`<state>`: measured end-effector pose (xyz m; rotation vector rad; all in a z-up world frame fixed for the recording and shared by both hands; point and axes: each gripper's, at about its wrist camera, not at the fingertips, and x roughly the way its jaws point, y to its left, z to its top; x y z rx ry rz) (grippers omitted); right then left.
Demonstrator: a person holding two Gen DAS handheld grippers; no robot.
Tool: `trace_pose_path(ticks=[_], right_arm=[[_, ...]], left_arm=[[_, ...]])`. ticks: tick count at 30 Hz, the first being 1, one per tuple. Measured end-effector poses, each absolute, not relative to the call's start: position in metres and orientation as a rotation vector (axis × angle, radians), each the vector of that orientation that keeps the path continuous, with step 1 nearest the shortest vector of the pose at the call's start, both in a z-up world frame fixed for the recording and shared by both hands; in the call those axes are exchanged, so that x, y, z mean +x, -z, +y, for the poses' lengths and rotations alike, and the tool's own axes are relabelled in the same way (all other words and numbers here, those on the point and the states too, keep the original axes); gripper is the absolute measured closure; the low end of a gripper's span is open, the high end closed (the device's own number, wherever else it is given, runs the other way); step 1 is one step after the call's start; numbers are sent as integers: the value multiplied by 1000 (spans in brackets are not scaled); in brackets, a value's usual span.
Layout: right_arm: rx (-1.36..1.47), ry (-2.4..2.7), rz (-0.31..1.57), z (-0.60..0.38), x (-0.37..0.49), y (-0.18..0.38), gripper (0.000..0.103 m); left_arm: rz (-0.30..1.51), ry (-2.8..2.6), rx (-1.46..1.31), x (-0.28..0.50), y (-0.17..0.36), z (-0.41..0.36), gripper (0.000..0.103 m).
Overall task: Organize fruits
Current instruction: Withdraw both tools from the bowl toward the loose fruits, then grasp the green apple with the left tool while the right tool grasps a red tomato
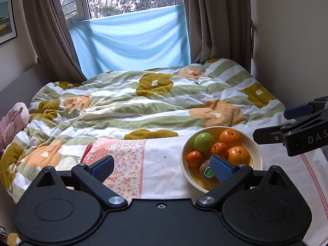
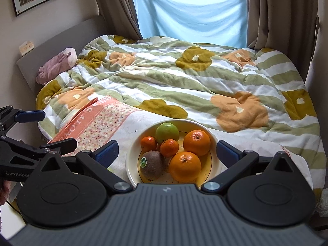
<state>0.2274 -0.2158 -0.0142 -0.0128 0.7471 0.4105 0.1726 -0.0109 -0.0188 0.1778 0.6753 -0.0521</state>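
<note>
Fruits gathered in one bowl on the bed

Fruits piled in a cream bowl (image 2: pixel 131 164) with a yellow inside, on a floral cloth (image 2: pixel 98 129) spread over the bed's striped, flowered duvet (image 2: pixel 184 82). In the bowl: green apple (image 2: pixel 167 132) at the back, two large oranges (image 2: pixel 196 142) to the right, two small mandarins (image 2: pixel 169 147) in the middle and left, stickered kiwi (image 2: pixel 152 165) at the front left. Left hand-held gripper (image 1: pixel 162 169) wide open, empty, right fingertip over the kiwi, left over the cloth. Right hand-held gripper (image 2: pixel 167 153) likewise spread wide, empty, one finger on each side of the bowl. Pink plush toy (image 2: pixel 56 65) near the headboard.
</note>
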Motion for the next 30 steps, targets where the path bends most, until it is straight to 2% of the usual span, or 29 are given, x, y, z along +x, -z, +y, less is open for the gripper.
trace_pose_path(ticks=[11,22,26,30], right_arm=[[18,-303,772,-208,177,22,0],[135,-81,809,-179,132,48,0],[171,-8,823,-166,121,62,0],[210,35,840,-151,112,80,0]], left_arm=[[716,180,227,152,29,10,2],[749,429,336,157,61,33,3],[764,515,358,165,76,38,5],[788,579,394,175,96,43,11]])
